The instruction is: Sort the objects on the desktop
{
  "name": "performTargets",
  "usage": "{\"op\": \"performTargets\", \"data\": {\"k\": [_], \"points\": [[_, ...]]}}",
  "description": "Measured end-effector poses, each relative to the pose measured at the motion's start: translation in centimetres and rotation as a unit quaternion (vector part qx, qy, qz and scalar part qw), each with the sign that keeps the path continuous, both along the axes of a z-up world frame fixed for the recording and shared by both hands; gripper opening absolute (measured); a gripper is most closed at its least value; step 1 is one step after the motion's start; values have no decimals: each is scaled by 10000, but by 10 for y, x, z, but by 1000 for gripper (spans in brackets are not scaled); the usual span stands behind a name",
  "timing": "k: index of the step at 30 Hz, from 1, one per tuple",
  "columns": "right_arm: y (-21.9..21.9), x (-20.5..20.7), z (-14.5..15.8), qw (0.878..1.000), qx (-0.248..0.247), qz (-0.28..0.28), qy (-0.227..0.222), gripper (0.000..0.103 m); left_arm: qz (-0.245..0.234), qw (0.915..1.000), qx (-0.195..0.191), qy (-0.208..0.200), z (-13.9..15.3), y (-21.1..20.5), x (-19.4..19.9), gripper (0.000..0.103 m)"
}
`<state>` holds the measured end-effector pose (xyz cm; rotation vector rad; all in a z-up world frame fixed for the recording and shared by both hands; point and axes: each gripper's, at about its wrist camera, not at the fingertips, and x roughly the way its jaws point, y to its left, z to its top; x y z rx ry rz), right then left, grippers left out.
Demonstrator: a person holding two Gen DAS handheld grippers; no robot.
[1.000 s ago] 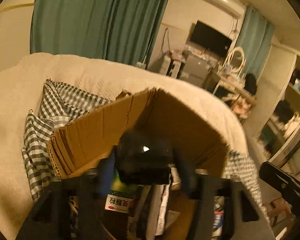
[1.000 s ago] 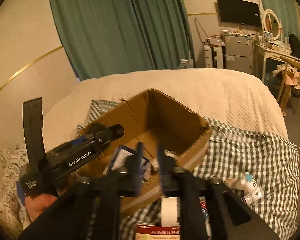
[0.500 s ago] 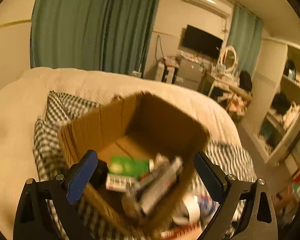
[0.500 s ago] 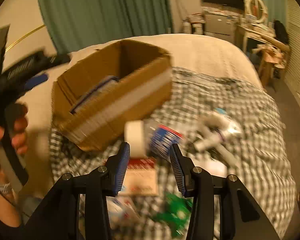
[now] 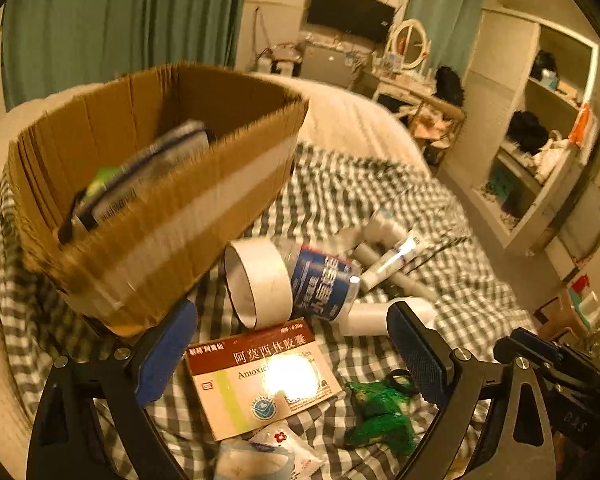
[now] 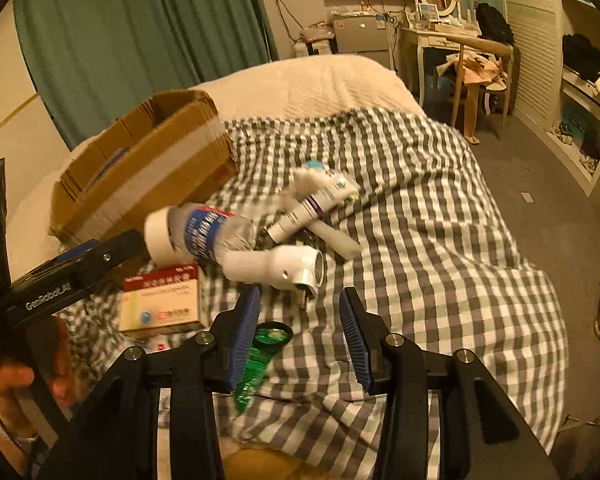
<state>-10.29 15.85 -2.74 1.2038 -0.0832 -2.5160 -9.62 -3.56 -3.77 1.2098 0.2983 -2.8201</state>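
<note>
Two grippers hover over the checked cloth, each with its jaws spread and holding nothing. From left: cardboard box with packets inside; left gripper wide open above the amoxicillin carton; tape roll touching the water bottle; right gripper, moderately open, near the white hairdryer.

Upper left of the left wrist view: a matt brown corrugated cardboard box banded with pale smooth tape. At centre, a smooth tape roll and a clear glossy plastic bottle. Below them, a glossy paper medicine carton throws glare. All lie on soft checked cloth. Lower right, crinkled green plastic netting.
</note>
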Motion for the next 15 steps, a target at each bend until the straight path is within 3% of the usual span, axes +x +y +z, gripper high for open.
{"op": "performTargets", "data": {"k": [5, 6, 7, 8, 12, 15], "points": [[-10, -17, -23, 9993, -172, 297, -123, 42, 323, 9990, -285, -132, -21, 4, -16, 98], [-14, -21, -26, 9992, -112, 377, -121, 50, 394, 9984, -366, -155, -25, 3, -20, 98], [-17, -26, -29, 9991, -42, 421, -94, 58, 443, 9980, -414, -184, -27, 3, -23, 95], [-22, -31, -30, 9987, 36, 511, -19, 59, 512, 9974, -458, -215, -31, 3, -27, 86], [-41, -48, -33, 9933, 336, 1091, 150, 66, 598, 9963, -364, -495, -47, -6, -42, 81], [-60, -58, -37, 9819, 854, 1659, 309, 72, 690, 9956, -249, -575, -53, -13, -45, 70]]}}
